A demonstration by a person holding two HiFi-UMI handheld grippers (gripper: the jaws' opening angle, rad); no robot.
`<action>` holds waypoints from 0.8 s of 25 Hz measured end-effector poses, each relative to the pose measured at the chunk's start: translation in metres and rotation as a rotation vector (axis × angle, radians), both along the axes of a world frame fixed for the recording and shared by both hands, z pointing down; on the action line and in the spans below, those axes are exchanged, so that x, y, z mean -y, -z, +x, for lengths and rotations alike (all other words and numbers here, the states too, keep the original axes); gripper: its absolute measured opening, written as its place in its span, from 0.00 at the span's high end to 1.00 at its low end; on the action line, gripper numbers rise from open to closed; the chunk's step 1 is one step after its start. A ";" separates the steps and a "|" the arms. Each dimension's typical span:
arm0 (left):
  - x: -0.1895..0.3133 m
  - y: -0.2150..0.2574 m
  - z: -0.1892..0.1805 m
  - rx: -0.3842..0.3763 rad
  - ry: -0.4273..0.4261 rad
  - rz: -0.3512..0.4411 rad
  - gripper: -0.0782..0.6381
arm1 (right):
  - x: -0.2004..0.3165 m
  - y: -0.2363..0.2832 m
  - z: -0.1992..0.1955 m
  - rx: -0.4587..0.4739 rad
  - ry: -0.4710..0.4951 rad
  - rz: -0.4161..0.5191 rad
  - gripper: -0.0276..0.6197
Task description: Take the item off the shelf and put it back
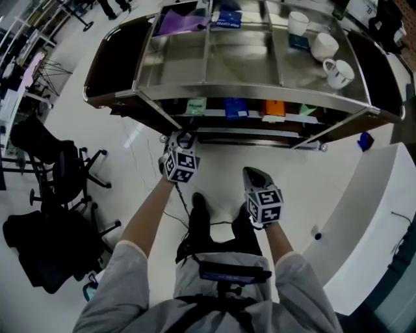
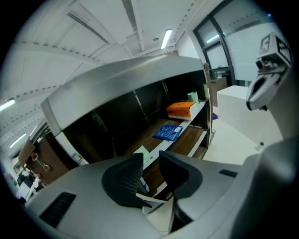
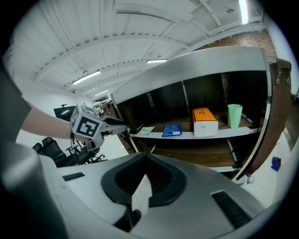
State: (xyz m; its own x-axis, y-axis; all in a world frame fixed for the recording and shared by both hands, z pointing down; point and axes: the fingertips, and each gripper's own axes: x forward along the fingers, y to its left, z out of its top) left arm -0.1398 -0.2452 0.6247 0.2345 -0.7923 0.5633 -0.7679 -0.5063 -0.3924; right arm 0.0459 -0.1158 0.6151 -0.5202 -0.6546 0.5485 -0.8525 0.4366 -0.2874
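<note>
A low shelf [image 1: 260, 119] under a metal-topped unit holds a green packet [image 1: 195, 106], a blue packet [image 1: 235, 107], an orange-and-white box [image 1: 273, 108] and a green cup [image 3: 235, 115]. My left gripper [image 1: 182, 138] hangs in front of the shelf's left end, a little short of it. In the left gripper view its jaws [image 2: 149, 158] stand open with nothing between them, and the green packet [image 2: 145, 155] shows beyond the gap. My right gripper [image 1: 255, 174] is held lower and further back. Its jaws [image 3: 146, 156] meet at the tips and are empty.
The metal top [image 1: 247, 58] carries three white mugs [image 1: 338, 73], a purple packet [image 1: 182, 21] and a blue box [image 1: 227, 18]. Black office chairs [image 1: 58, 169] stand at the left. A white counter [image 1: 383, 214] curves along the right. A small blue object [image 1: 365, 140] lies on the floor.
</note>
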 end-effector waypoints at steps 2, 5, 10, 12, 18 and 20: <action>0.019 -0.020 0.000 0.065 -0.037 0.002 0.67 | 0.007 -0.013 -0.007 0.000 -0.007 -0.008 0.94; 0.043 -0.052 0.003 0.168 -0.095 0.007 0.58 | 0.015 -0.034 -0.016 0.019 -0.034 -0.024 0.94; 0.082 -0.086 0.003 0.342 -0.173 0.059 0.54 | 0.024 -0.069 -0.032 0.049 -0.064 -0.053 0.94; 0.094 -0.098 0.000 0.401 -0.195 0.070 0.53 | 0.025 -0.081 -0.038 0.058 -0.072 -0.067 0.94; 0.117 -0.126 -0.004 0.429 -0.206 0.031 0.53 | 0.023 -0.109 -0.040 0.072 -0.095 -0.099 0.94; 0.121 -0.131 -0.006 0.431 -0.200 0.022 0.53 | 0.020 -0.115 -0.038 0.071 -0.099 -0.110 0.94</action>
